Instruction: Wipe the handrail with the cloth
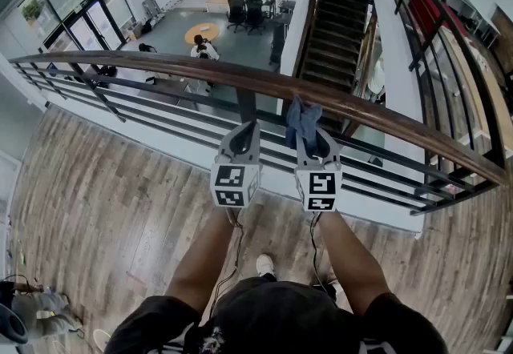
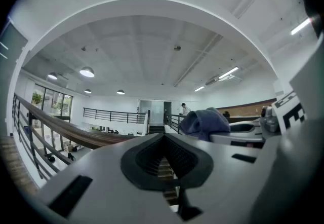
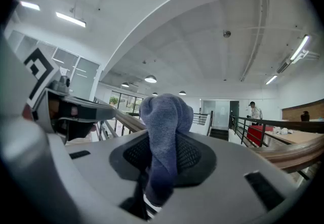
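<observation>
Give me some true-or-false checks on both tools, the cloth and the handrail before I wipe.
1. The right tool is clamped on the blue towelling cloth. True.
2. The left tool holds a second cloth. False: its jaws are together with nothing between them.
3. Glass panels fill the space under the brown wooden handrail. False: dark metal railing bars run below it.
4. Both tools sit side by side on the person's side of the handrail. True.
</observation>
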`<state>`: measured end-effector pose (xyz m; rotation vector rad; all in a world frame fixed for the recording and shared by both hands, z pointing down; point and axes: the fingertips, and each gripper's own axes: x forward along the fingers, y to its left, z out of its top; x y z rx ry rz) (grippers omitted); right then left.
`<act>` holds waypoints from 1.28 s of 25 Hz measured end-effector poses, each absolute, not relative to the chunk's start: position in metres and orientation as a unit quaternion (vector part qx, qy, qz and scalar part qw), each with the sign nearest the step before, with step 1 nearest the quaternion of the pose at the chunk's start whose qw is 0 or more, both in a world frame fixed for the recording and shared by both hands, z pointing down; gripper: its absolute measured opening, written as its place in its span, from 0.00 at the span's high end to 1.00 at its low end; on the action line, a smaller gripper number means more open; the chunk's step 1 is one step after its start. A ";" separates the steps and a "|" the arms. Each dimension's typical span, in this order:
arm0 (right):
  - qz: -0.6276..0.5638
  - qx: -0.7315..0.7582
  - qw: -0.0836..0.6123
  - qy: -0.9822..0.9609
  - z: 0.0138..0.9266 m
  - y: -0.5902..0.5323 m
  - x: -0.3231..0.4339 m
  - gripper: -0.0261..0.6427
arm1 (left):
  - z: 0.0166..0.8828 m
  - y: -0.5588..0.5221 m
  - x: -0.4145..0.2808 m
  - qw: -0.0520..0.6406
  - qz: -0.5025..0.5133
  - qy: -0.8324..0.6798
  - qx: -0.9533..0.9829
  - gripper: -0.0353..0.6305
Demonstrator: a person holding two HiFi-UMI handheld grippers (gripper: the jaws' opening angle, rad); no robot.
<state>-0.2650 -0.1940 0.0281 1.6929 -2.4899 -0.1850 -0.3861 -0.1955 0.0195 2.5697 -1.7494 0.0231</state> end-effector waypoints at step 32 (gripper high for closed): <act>0.056 0.578 0.232 -0.781 0.060 -0.377 -0.318 0.81 | -0.004 -0.299 -0.432 0.077 0.043 -0.579 0.811 0.95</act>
